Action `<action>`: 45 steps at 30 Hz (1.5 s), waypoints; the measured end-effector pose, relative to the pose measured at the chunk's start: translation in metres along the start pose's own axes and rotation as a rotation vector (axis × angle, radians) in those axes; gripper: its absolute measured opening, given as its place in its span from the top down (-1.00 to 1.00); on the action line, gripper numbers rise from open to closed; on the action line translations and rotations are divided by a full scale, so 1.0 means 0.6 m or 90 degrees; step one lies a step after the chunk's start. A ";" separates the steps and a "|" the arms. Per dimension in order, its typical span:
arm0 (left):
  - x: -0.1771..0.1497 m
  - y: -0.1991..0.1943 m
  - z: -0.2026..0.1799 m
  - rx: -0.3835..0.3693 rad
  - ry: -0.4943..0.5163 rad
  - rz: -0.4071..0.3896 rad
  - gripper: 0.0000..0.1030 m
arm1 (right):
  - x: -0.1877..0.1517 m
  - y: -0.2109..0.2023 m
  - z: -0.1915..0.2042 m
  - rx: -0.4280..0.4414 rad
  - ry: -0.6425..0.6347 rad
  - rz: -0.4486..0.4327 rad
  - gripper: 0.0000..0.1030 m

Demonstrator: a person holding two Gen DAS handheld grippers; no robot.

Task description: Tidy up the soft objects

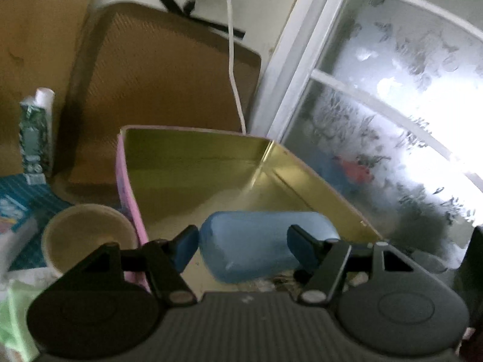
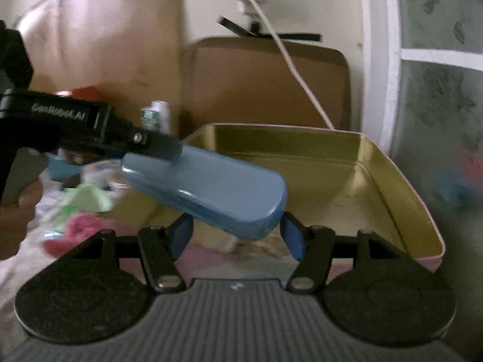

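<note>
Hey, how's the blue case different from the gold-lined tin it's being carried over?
The blue case is closed, rounded and matte blue; the tin is open-topped, square-cornered, shiny gold inside and pink outside. The case is long, slim and far smaller; the tin is wide enough to take it. The case is held tilted in the air between both claws, left and right; the tin rests flat.

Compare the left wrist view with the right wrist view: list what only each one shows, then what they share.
Only the left wrist view shows the paper cup beside the tin and the left gripper closed on the blue case's sides.

Only the right wrist view shows the pink cloth, the green cloth, and the right gripper at the case's other end.

Both show the blue case, the open gold-lined tin, the white cable and the bottle.
</note>
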State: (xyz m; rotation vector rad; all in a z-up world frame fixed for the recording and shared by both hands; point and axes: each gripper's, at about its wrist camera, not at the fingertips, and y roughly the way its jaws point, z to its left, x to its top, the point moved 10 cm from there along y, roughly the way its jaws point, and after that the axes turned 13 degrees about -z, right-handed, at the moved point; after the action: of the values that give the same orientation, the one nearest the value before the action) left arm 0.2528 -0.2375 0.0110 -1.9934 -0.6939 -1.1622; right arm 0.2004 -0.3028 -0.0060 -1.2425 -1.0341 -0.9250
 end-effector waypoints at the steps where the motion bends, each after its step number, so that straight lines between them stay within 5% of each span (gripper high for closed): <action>1: -0.002 0.003 0.005 0.002 0.000 0.000 -0.27 | 0.000 0.011 -0.012 -0.030 -0.001 -0.004 -0.28; 4: -0.008 -0.007 0.001 -0.007 -0.007 -0.005 -0.27 | -0.010 0.016 -0.040 -0.092 0.025 -0.012 -0.28; 8: -0.006 -0.083 -0.009 -0.039 0.000 -0.037 -0.31 | -0.013 -0.017 -0.048 -0.100 0.104 -0.055 -0.27; 11: -0.013 -0.162 0.009 -0.045 -0.016 -0.063 -0.31 | -0.004 -0.060 -0.026 -0.070 0.142 -0.105 -0.27; 14: -0.046 -0.238 0.064 0.005 -0.029 -0.056 -0.31 | 0.003 -0.101 0.019 0.001 0.160 -0.136 -0.10; 17: -0.087 -0.296 0.123 0.067 -0.051 -0.031 -0.31 | -0.005 -0.115 0.079 0.083 0.159 -0.117 0.12; 22: -0.134 -0.366 0.179 0.103 -0.115 -0.028 -0.31 | -0.030 -0.090 0.212 0.199 0.098 -0.045 0.18; 25: -0.144 -0.378 0.190 0.102 -0.134 -0.031 -0.31 | -0.047 -0.059 0.271 0.210 0.046 -0.004 0.17; 28: -0.143 -0.389 0.194 0.090 -0.139 -0.044 -0.31 | -0.063 -0.022 0.297 0.159 -0.022 0.022 0.17; 30: -0.138 -0.404 0.199 0.080 -0.143 -0.057 -0.31 | -0.065 -0.012 0.301 0.145 -0.028 0.032 0.55; 31: -0.135 -0.414 0.202 0.075 -0.146 -0.065 -0.31 | -0.070 -0.016 0.304 0.154 -0.013 0.045 0.94; 38: -0.126 -0.468 0.243 0.081 -0.182 -0.114 -0.31 | -0.056 -0.091 0.415 0.293 -0.044 0.042 0.94; 45: -0.145 -0.496 0.294 0.132 -0.207 -0.119 -0.33 | -0.040 -0.053 0.420 0.267 -0.034 0.062 0.77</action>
State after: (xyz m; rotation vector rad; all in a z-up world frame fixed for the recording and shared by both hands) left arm 0.0828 0.0730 -0.0334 -1.9894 -1.1386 -0.8339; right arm 0.1367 -0.0559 -0.0124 -0.9583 -1.1301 -0.5642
